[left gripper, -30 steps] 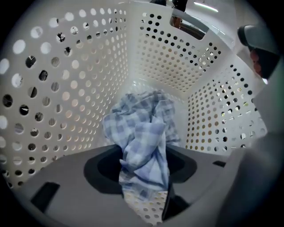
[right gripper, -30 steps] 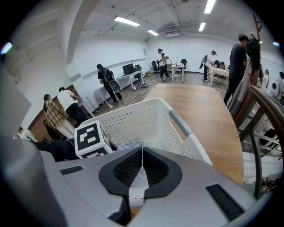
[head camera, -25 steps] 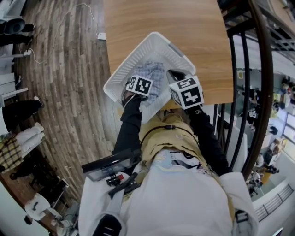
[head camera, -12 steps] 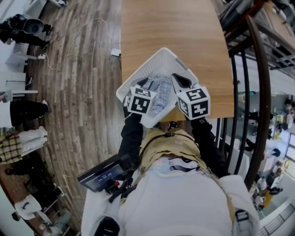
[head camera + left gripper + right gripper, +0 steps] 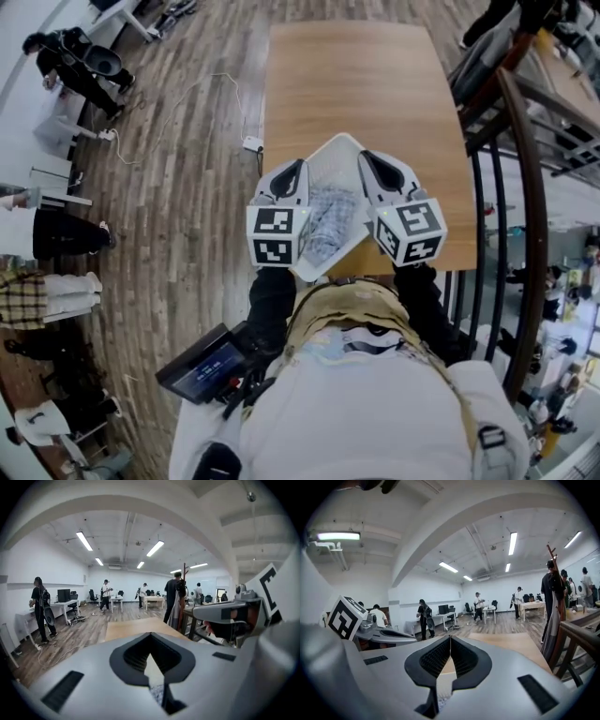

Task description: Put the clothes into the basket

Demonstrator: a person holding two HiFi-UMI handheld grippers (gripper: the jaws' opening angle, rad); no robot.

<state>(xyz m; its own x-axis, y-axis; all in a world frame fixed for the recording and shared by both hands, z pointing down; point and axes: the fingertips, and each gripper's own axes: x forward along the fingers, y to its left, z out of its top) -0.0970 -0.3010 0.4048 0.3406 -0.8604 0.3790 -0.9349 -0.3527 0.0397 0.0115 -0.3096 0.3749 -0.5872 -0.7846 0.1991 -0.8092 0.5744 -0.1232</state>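
Note:
A white slatted basket point(image 5: 338, 147) stands on the near end of the wooden table point(image 5: 366, 84), with blue checked clothes point(image 5: 326, 217) lying inside. Both grippers hover side by side above it, pointing away from me over the table. My left gripper point(image 5: 300, 163) is over the basket's left rim, my right gripper point(image 5: 364, 156) over its right rim. In the left gripper view the left gripper point(image 5: 150, 645) has its jaws together with nothing between them. The right gripper point(image 5: 450, 639) is likewise shut and empty. A scrap of checked cloth point(image 5: 157, 693) shows far below the jaws.
Plank floor point(image 5: 178, 187) with a cable and plug point(image 5: 251, 143) lies left of the table. A dark curved railing point(image 5: 525, 206) runs along the right. A black device point(image 5: 202, 361) hangs at my waist. People, desks and a coat stand point(image 5: 180, 599) fill the room beyond.
Both grippers have lifted out of the basket and swung up to point forward over the table. The checked clothes stay in the basket.

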